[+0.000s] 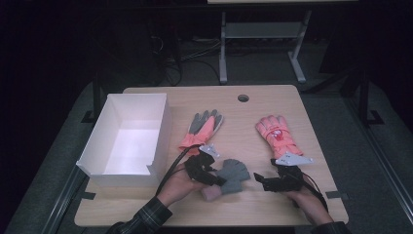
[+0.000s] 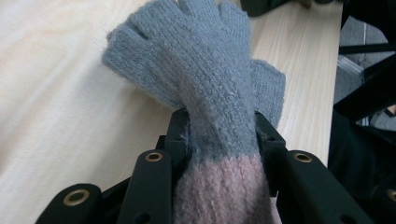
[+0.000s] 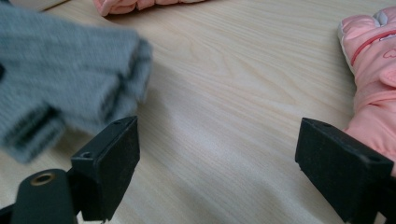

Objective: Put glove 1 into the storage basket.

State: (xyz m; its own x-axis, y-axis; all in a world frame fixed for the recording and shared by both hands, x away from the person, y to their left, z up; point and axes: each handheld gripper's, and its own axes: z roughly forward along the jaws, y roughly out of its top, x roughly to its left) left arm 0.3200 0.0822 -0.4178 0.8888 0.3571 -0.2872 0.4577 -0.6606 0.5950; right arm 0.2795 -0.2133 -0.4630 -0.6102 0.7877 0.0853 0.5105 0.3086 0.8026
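Your left gripper [image 2: 219, 140] had clamped the grey knit glove [image 2: 205, 70] at its wrist. Your right gripper [image 3: 217, 158], at the glove's 3 o'clock, stood wide open and empty. The soft knit could have slipped free during lifting.

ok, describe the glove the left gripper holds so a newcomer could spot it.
On the wooden table, right of the white box, near the front edge, lies the knitted glove, its wrist pinched by the left gripper. It alone is fingerless, grey with a pink cuff.

On your far left sits a white open box [image 1: 127, 139] on the wooden table [image 1: 243, 204]. Beside it lies a grey-palmed orange glove [image 1: 202, 127]; farther right, a pink padded glove [image 1: 278, 136].
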